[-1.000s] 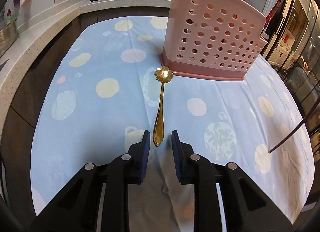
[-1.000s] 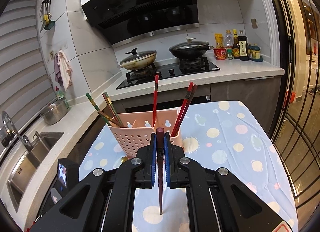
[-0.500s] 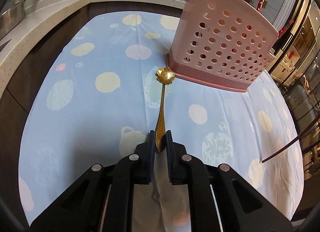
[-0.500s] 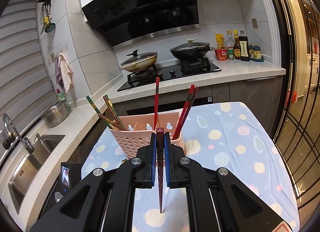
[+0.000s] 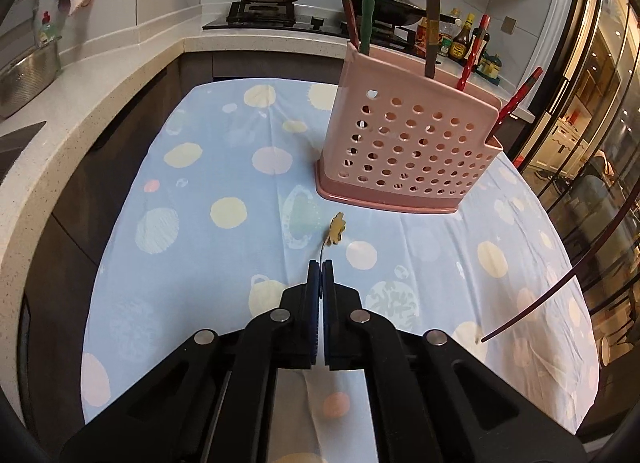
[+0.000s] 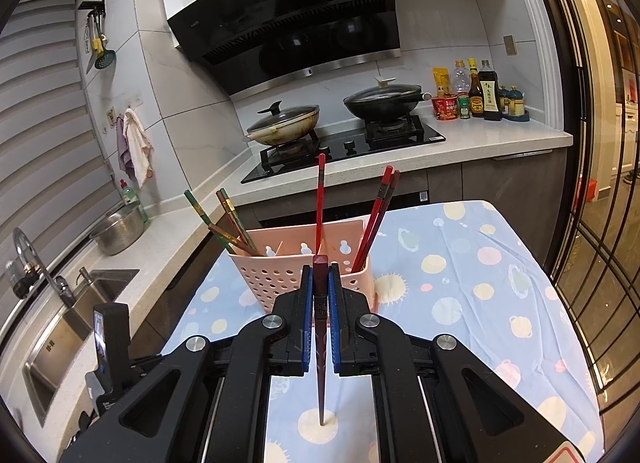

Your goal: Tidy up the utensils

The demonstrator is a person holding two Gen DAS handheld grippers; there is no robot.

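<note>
Here the left gripper (image 5: 320, 263) is clamped on the thin handle of a small gold flower-headed spoon (image 5: 335, 229), lifted over the middle of the blue dotted tablecloth (image 5: 224, 167) just before the pink perforated plastic utensil holder (image 5: 404, 151), while the right gripper (image 6: 320, 269) pinches a dark red chopstick (image 6: 321, 343) upright.

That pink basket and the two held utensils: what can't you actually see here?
- Spoon handle, left view: hidden between the shut left gripper fingers.
- Basket bottom, right view: hidden behind the right gripper.
- Chopstick, left view: upper end leaves the frame.
</note>
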